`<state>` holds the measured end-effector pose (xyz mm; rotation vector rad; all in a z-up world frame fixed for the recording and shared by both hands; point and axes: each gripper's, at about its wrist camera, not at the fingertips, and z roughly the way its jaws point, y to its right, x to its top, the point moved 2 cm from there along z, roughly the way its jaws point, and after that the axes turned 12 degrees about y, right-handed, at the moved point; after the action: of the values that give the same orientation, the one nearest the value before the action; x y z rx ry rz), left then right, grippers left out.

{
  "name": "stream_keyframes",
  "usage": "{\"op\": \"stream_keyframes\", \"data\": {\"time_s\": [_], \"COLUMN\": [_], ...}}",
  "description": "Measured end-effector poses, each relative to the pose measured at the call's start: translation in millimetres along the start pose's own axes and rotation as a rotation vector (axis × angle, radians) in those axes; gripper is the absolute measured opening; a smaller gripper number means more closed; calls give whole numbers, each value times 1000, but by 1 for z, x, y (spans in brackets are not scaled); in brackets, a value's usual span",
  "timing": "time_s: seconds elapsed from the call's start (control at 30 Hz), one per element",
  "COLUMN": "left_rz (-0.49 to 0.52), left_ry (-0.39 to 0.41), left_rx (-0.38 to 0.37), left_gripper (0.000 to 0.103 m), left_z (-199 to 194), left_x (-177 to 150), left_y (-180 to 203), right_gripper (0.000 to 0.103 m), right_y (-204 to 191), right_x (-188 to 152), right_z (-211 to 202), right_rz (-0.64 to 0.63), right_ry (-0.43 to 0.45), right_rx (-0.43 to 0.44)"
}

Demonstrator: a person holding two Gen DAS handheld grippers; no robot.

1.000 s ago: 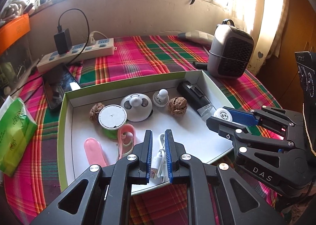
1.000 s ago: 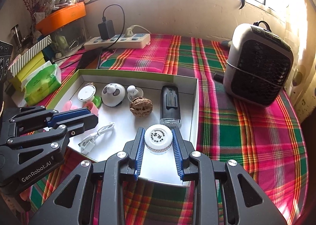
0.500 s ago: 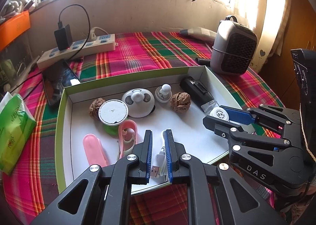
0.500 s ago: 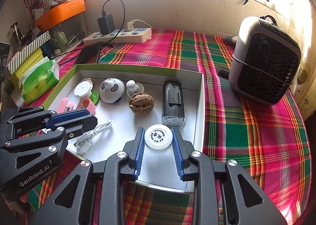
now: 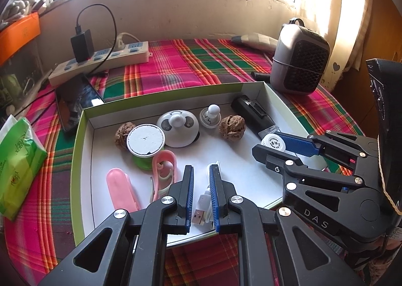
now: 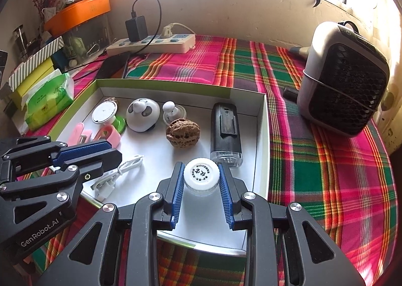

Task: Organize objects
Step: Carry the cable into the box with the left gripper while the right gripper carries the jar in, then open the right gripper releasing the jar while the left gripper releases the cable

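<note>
Little has moved: the left gripper [image 5: 201, 173] is kept pinched on the cable [image 5: 204, 200] above the box [image 5: 75, 160]. Right view: the bottle [image 6: 201, 177] is clamped between the right gripper [image 6: 201, 178] jaws, plaid cloth [image 6: 314, 160] and windowed wall beyond.

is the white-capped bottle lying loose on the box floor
No, the right gripper is clamped on the white-capped bottle, pads against its sides.

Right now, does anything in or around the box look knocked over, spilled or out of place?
Nothing stands out. The box sits flat on the cloth, its items lying separate, nothing spilled. The right tool grips the white-capped jar upright.
</note>
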<state>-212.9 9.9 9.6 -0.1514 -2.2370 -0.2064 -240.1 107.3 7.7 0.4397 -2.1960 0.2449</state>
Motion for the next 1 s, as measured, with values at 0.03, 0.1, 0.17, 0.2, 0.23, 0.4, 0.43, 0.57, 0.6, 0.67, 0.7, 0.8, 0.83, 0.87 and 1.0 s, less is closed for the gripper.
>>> {"op": "stream_keyframes", "data": {"time_s": [0.03, 0.1, 0.17, 0.2, 0.23, 0.4, 0.43, 0.57, 0.6, 0.67, 0.7, 0.8, 0.83, 0.87, 1.0], "left_rz": [4, 11, 3, 4, 4, -3, -4, -2, -1, 10, 10, 9, 10, 6, 4], "left_ry": [1, 4, 0, 0, 0, 1, 2, 2, 3, 11, 10, 11, 13, 13, 11], "left_rx": [8, 16, 16, 19, 22, 27, 27, 30, 34, 44, 44, 46, 49, 48, 55], "left_gripper": [11, 11, 11, 11, 11, 11, 11, 12, 12, 12, 12, 12, 12, 12, 13], "left_z": [0, 0, 1, 1, 1, 0, 0, 0, -1, -2, -2, -3, -3, -4, -4], "left_x": [0, 0, 0, 0, 0, 0, 0, 0, 0, -1, 0, 0, 0, 0, -1], "left_y": [0, 1, 0, -1, -1, -1, -1, -2, -1, 0, 0, -1, -1, -2, -3], "right_gripper": [29, 29, 29, 29, 29, 29, 29, 29, 29, 29, 29, 29, 29, 29, 35], "right_y": [0, -1, -2, -2, -2, -3, -3, -3, -3, -3, -3, -3, -3, -3, -3], "right_x": [0, 0, -1, -1, -1, -1, -1, -1, -1, -2, -2, -1, -1, -1, -1], "right_z": [0, 1, 1, 1, 1, 1, 1, 1, 0, 0, 0, 0, 0, -1, -2], "right_rz": [-4, -10, -15, -15, -15, -15, -14, -13, -11, -7, -9, -9, -8, -7, -1], "right_ry": [1, 4, 8, 11, 14, 21, 21, 21, 21, 22, 23, 22, 21, 21, 28], "right_rx": [-2, -4, -6, -7, -5, -1, 0, -2, -1, 2, -2, -7, -10, -11, -13]}}
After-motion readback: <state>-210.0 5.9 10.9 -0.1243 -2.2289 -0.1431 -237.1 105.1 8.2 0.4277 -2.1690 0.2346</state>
